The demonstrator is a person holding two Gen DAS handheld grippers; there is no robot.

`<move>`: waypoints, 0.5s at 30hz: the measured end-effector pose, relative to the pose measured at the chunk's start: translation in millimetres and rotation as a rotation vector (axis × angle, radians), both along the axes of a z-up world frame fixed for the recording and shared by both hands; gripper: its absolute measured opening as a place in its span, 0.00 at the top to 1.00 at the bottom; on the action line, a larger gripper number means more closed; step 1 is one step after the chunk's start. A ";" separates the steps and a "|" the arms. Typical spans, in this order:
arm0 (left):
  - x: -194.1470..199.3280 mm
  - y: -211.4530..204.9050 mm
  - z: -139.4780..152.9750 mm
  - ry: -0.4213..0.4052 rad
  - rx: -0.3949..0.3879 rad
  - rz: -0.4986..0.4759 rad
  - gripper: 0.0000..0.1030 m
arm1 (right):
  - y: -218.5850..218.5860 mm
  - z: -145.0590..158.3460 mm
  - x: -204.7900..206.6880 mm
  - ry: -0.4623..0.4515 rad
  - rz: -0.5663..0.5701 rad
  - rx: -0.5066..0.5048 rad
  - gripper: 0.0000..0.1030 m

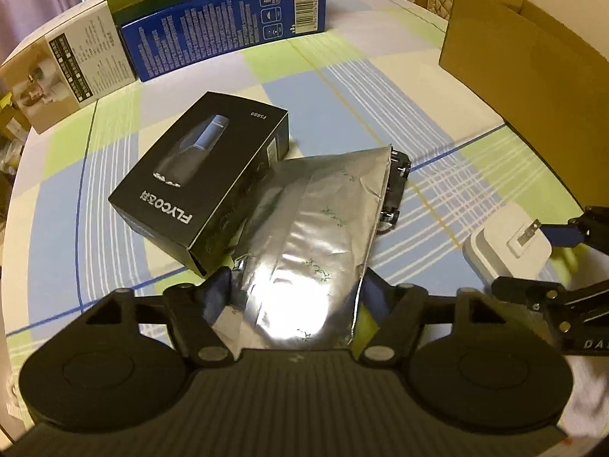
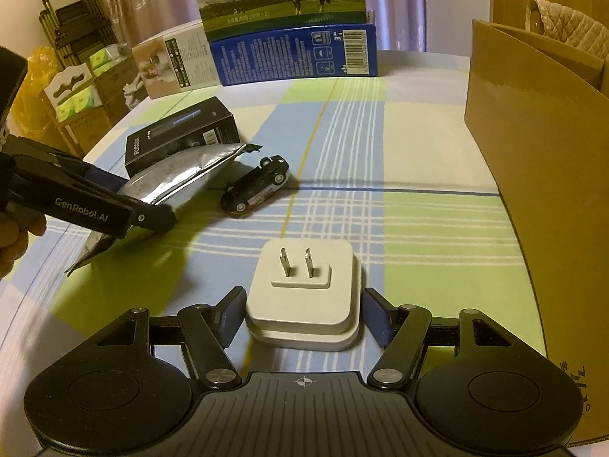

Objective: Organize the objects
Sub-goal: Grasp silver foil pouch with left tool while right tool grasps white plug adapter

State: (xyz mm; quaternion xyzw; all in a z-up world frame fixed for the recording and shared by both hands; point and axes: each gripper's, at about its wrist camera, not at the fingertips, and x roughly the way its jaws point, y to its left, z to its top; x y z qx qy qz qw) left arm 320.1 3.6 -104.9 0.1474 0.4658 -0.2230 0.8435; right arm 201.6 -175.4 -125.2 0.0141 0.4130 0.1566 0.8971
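At the far left stood a beige carton (image 1: pixel 68 72) and a milk box (image 2: pixel 293 30) along the back of the checked table (image 2: pixel 418 228). Nearer, a black shaver box (image 1: pixel 198 179) lay flat, and the foil pouch (image 1: pixel 312 236) leaned against its side. The left gripper (image 1: pixel 297 293) had its fingers clamped on the pouch's near end, lifting it off the cloth at a slant. Just past the pouch's far edge a toy car (image 2: pixel 259 186) lay tipped on its side. Further right, the white plug (image 2: pixel 304 297) sat prongs up on the table, with the right gripper (image 2: pixel 302 314) spread around it, its pads (image 2: pixel 228 316) close to each flank but seemingly not yet pressing. At the far right rose an open cardboard box (image 2: pixel 533 152). I judged both were mid-pickup: the right needed to close on the plug and lift, then each load would likely go across into the cardboard box.
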 end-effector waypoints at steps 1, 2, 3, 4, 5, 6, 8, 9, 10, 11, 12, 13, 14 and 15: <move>-2.0 -0.3 0.4 0.009 0.001 -0.002 0.42 | -0.3 0.2 -0.1 0.002 -0.001 0.000 0.39; -4.6 -1.2 1.1 0.018 0.001 -0.006 0.42 | -0.5 0.6 -0.7 0.005 0.000 -0.003 0.39; -8.4 -2.1 1.9 0.030 -0.003 -0.005 0.43 | -0.9 1.1 -1.3 0.008 0.003 -0.003 0.39; -12.8 -3.2 2.5 0.042 -0.010 -0.004 0.43 | -1.2 1.6 -2.9 0.013 0.007 -0.006 0.39; -19.0 -4.4 2.9 0.052 -0.017 -0.004 0.43 | -1.6 2.5 -5.1 0.016 0.011 -0.013 0.39; -25.6 -5.7 3.4 0.060 -0.021 0.000 0.43 | -2.4 3.5 -8.3 0.020 0.019 -0.022 0.39; -43.5 -9.2 3.8 0.076 -0.024 0.013 0.43 | -5.3 4.5 -16.6 0.026 0.040 -0.030 0.39; -53.1 -11.4 4.3 0.082 -0.024 0.016 0.43 | -8.6 5.6 -22.9 0.030 0.053 -0.037 0.39; -62.2 -12.7 4.4 0.087 -0.027 0.023 0.43 | -11.1 6.0 -28.7 0.032 0.062 -0.047 0.39; -72.4 -14.3 4.7 0.090 -0.030 0.037 0.43 | -14.4 6.6 -35.7 0.031 0.068 -0.057 0.39; -84.9 -16.9 4.8 0.093 -0.025 0.047 0.43 | -19.7 7.5 -43.8 0.033 0.074 -0.066 0.39; -96.8 -20.3 4.7 0.097 -0.018 0.049 0.42 | -24.1 7.9 -50.9 0.037 0.075 -0.070 0.39; -106.1 -22.8 4.8 0.099 -0.015 0.050 0.42 | -29.2 8.6 -58.1 0.040 0.076 -0.074 0.39; -116.6 -25.9 5.1 0.101 -0.018 0.054 0.41 | -33.1 9.5 -65.6 0.039 0.075 -0.080 0.39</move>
